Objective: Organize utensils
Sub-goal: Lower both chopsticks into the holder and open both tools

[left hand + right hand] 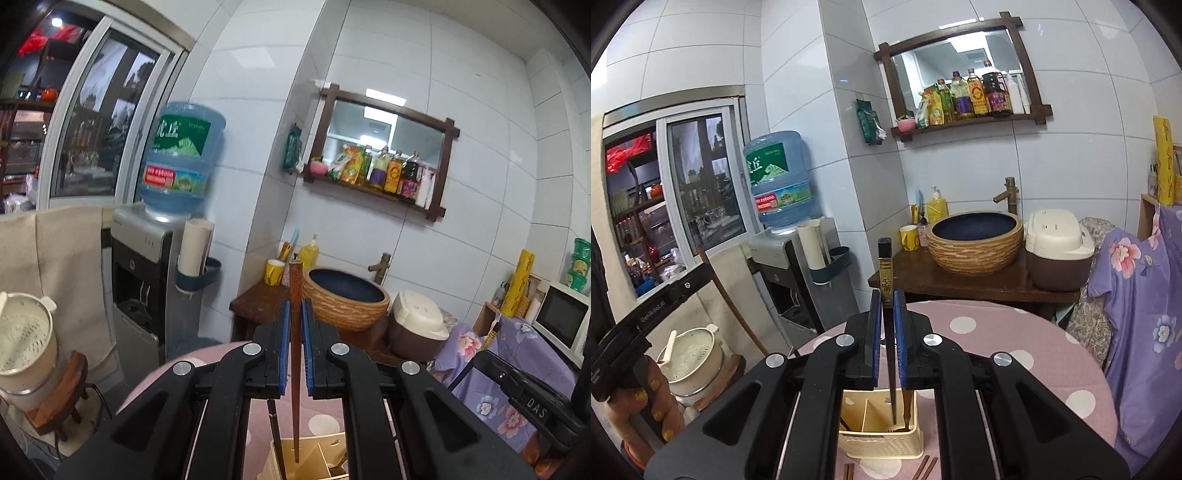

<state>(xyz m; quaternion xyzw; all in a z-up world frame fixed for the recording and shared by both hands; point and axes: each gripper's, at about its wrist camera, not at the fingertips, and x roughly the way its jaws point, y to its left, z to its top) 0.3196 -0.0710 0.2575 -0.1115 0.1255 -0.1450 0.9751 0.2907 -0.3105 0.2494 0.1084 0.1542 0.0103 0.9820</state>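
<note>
Holding one chopstick apiece over the utensil holder (881, 424); left gripper (295, 306) pinches a reddish-brown chopstick (295, 332) between its blue pads, stick upright, thick end toward 12 o'clock, tip toward 6 o'clock just above or just inside the holder's open top; the lower edge of the left view is cramped, so I cannot tell which. Right gripper (887, 295) likewise clamped on a black chopstick (888, 317) with a gold-banded top, tip pointing down into the right-hand compartment of the cream holder. Holder stands on the pink polka-dot tablecloth (1015, 332), at 6 o'clock from both grippers.

Progress, as judged: partway. Some utensils already stand in the holder; a dark handle in the right compartment, something dark in the left. Loose brown chopsticks (925, 467) lie on the cloth at 6 o'clock of the holder, near its front wall; those remain to be sorted. The two held sticks are not yet released; each appears matched to a compartment, though the pairing by colour is my inference.
</note>
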